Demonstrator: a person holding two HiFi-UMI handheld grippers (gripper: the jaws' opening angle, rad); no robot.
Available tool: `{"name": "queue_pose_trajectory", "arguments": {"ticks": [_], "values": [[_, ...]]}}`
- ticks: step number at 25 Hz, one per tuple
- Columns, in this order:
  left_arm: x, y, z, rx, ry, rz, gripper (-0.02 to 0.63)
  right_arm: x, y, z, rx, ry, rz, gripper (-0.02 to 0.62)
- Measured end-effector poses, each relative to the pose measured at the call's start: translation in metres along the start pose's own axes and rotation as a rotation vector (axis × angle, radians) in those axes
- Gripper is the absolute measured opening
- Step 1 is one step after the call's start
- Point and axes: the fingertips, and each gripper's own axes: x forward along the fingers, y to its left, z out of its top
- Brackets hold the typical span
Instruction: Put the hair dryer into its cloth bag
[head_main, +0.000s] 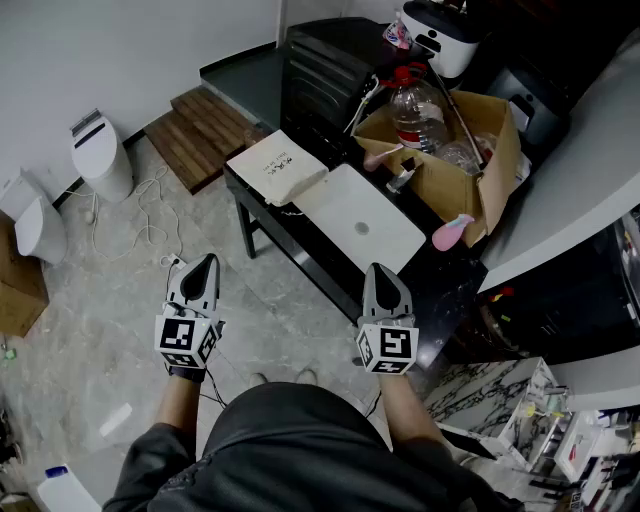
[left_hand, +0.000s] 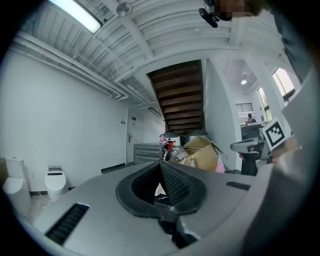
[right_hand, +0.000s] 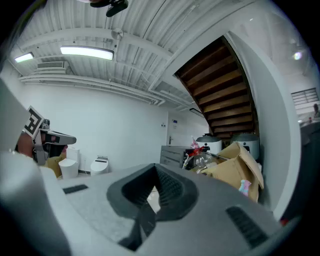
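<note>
A cream cloth bag (head_main: 278, 167) with dark print lies flat on the left end of the black table (head_main: 300, 248). Beside it lies a white flat case (head_main: 360, 218). I cannot pick out the hair dryer in any view. My left gripper (head_main: 205, 262) is held level over the floor in front of the table, shut and empty. My right gripper (head_main: 378, 270) is at the table's near edge, short of the white case, also shut and empty. In the left gripper view the left gripper (left_hand: 161, 172) has its jaws together, and so does the right gripper (right_hand: 156, 175) in its own view.
An open cardboard box (head_main: 450, 165) holding a plastic bottle (head_main: 415, 110) stands at the table's right end, with a pink object (head_main: 452, 232) in front of it. A black cabinet (head_main: 325, 70) and wooden steps (head_main: 200, 130) lie behind. White units (head_main: 100, 155) and cables (head_main: 140, 215) are on the floor at left.
</note>
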Motion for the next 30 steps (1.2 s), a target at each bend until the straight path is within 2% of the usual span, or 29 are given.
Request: {"name": "queue_pose_trajectory", "arguments": {"ticks": [16,25,30], "values": [[-0.001,-0.023,-0.008,0.008,0.023,0.027,0.002,-0.006,-0.017,-0.015,0.020,0.005,0.041,0.002],[0.004,-0.036,-0.029,0.001,0.054,0.073,0.002,0.011,-0.031,-0.035,0.012,0.023,0.099,0.002],[0.028,-0.020,-0.034,-0.016,0.057,0.074,0.002,0.038,-0.035,-0.038,0.011,0.037,0.099,0.001]]}}
